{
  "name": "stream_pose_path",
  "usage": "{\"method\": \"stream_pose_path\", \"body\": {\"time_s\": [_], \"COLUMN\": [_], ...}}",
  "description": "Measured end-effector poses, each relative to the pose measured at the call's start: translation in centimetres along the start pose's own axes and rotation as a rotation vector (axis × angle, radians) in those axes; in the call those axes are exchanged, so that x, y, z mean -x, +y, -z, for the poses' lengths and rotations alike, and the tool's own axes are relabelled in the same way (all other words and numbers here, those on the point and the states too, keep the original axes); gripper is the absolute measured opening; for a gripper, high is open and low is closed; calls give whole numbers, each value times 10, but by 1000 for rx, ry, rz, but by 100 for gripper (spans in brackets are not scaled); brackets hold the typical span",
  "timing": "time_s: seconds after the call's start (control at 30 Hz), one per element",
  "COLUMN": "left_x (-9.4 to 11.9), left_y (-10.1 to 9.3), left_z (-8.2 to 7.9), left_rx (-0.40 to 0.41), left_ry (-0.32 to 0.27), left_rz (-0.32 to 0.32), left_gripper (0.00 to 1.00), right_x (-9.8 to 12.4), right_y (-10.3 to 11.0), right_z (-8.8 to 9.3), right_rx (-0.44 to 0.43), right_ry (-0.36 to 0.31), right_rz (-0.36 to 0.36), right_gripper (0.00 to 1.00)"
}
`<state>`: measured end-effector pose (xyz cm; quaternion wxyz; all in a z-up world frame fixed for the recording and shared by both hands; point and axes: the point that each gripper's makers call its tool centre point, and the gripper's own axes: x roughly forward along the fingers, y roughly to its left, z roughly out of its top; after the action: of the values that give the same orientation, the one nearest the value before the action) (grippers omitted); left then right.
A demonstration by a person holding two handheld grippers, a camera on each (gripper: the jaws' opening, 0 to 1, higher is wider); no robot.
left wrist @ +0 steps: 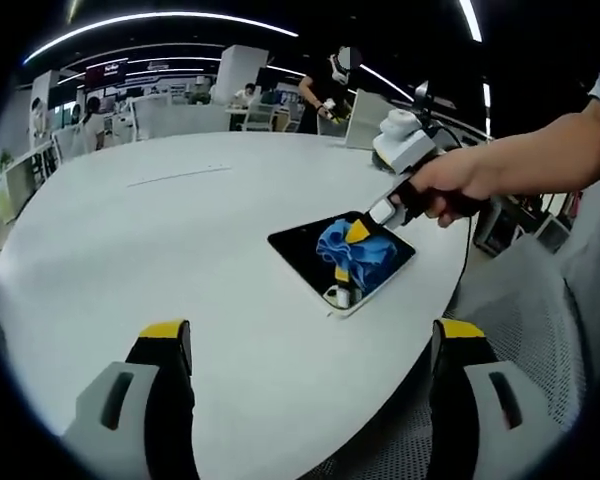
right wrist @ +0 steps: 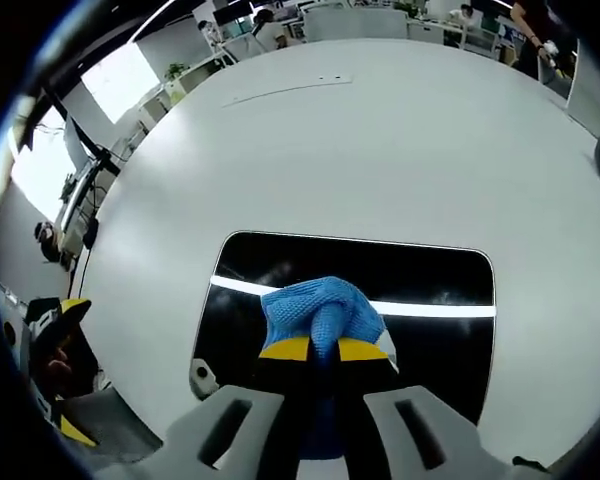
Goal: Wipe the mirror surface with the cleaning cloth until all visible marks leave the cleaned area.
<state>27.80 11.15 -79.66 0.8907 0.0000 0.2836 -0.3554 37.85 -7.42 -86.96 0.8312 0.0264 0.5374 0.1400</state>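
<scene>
Mid-wipe apparently: right gripper clamped on the blue cleaning cloth, pressing it onto the dark mirror lying on the white table; left gripper wide open, empty, hanging back; marks too faint to judge.

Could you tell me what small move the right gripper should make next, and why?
Probably slide the blue cloth sideways along the mirror: the right gripper is shut on it, pressing it mid-mirror, and faint smudges show on the dark glass beside it.
</scene>
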Motion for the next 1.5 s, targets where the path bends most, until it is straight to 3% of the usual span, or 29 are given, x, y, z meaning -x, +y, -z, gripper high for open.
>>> {"method": "stream_pose_path", "body": {"time_s": [0.63, 0.73, 0.9, 1.33, 1.5], "left_x": [-1, -1, -2, -3, -2], "left_y": [5, 7, 7, 11, 12], "left_z": [0, -4, -1, 2, -3], "left_rx": [11, 74, 10, 27, 26], "left_ry": [4, -20, 3, 11, -15], "left_rz": [-23, -21, -36, -43, -47], "left_gripper": [99, 99, 99, 99, 99], "right_x": [-12, -15, -16, -20, -21], "right_y": [1, 0, 0, -2, -3], "right_z": [-32, -36, -41, -48, -49], "right_rx": [-40, -49, -47, -55, -41], "right_ry": [28, 29, 28, 35, 33], "right_rz": [-7, -7, -7, -6, -2], "right_gripper": [1, 1, 1, 1, 1]}}
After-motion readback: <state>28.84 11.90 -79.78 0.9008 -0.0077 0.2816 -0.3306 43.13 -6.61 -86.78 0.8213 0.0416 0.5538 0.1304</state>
